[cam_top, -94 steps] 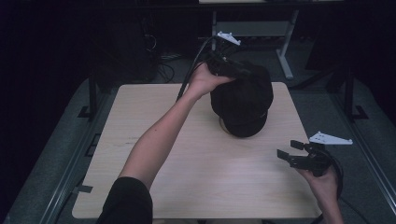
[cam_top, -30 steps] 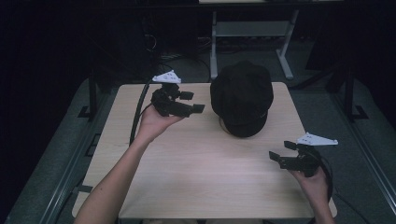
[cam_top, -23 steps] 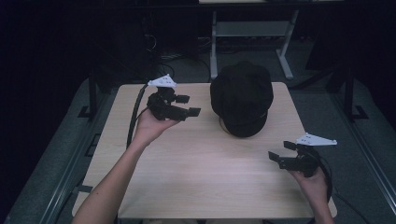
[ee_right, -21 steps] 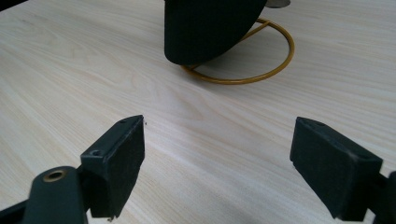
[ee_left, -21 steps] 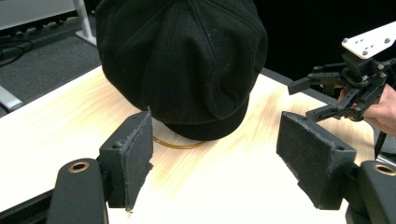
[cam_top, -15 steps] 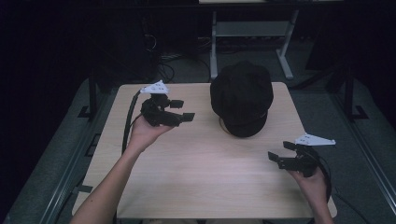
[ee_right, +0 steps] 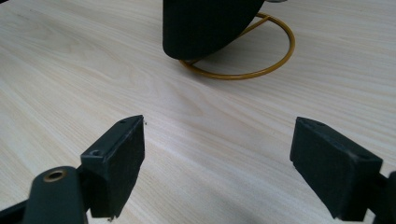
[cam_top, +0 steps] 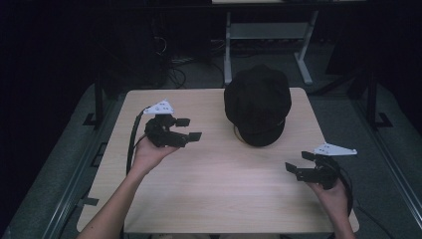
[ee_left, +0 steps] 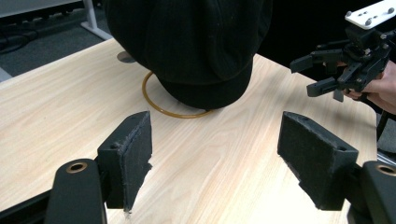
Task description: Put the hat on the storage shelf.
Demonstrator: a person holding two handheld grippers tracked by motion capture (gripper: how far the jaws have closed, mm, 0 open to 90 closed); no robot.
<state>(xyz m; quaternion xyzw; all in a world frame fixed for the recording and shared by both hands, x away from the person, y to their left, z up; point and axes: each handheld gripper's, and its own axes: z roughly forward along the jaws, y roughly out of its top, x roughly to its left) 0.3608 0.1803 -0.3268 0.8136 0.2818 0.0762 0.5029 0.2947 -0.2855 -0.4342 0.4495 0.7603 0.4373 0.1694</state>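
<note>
A black cap (cam_top: 258,102) sits on a gold wire stand whose ring base (ee_left: 163,108) rests on the wooden table (cam_top: 214,179), at the far middle-right. The cap (ee_left: 187,42) hides most of the stand. My left gripper (cam_top: 186,129) hovers left of the cap, held in a hand, jaws wide apart with nothing between them. My right gripper (cam_top: 297,164) is near the table's right front edge, open and empty, pointing left. The ring base (ee_right: 243,56) and the cap's lower edge (ee_right: 205,25) lie ahead of the right gripper's jaws.
A white-legged desk frame (cam_top: 268,35) stands behind the table on the dark floor. Cables (cam_top: 174,55) lie on the floor at the back left. Bare tabletop stretches between the two grippers and along the front edge.
The left hand has drawn its gripper away from the cap, leftward, toward the person and lower. Its jaws stay apart and empty. The right gripper has kept still.
</note>
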